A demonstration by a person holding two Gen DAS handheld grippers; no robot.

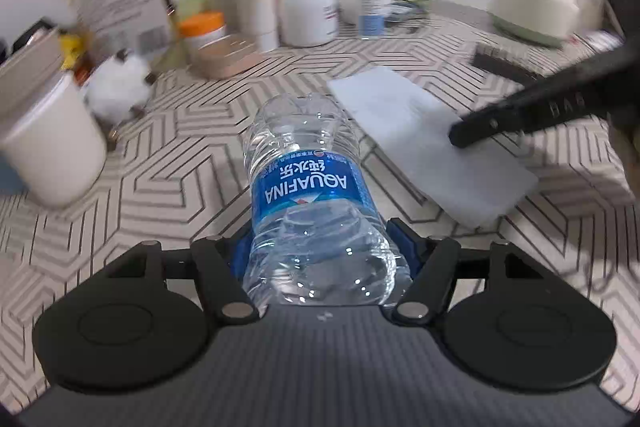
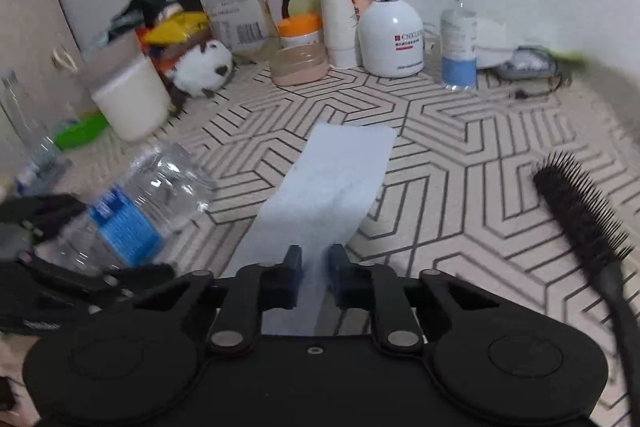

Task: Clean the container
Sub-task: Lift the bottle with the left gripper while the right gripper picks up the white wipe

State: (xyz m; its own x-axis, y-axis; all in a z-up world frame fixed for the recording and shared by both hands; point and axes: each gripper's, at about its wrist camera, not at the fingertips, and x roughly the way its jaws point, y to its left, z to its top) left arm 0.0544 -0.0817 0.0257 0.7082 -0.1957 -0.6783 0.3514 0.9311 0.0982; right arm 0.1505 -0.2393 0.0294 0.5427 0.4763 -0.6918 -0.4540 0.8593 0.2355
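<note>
Beside the wipe (image 2: pixel 324 183), left gripper (image 1: pixel 320 247) fingers clamp the bottle (image 1: pixel 308 179); right gripper (image 2: pixel 314 259) fingers part-open, apparently not yet gripping. Wiping not begun.

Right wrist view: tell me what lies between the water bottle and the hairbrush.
In the right wrist view, the white wipe lies on the patterned tabletop between the water bottle and the hairbrush.

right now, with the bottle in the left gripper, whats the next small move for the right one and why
Probably close the right gripper on the white wipe and lift it. Its fingers already straddle the near end of the wipe, while the left gripper holds the water bottle ready for wiping.
</note>
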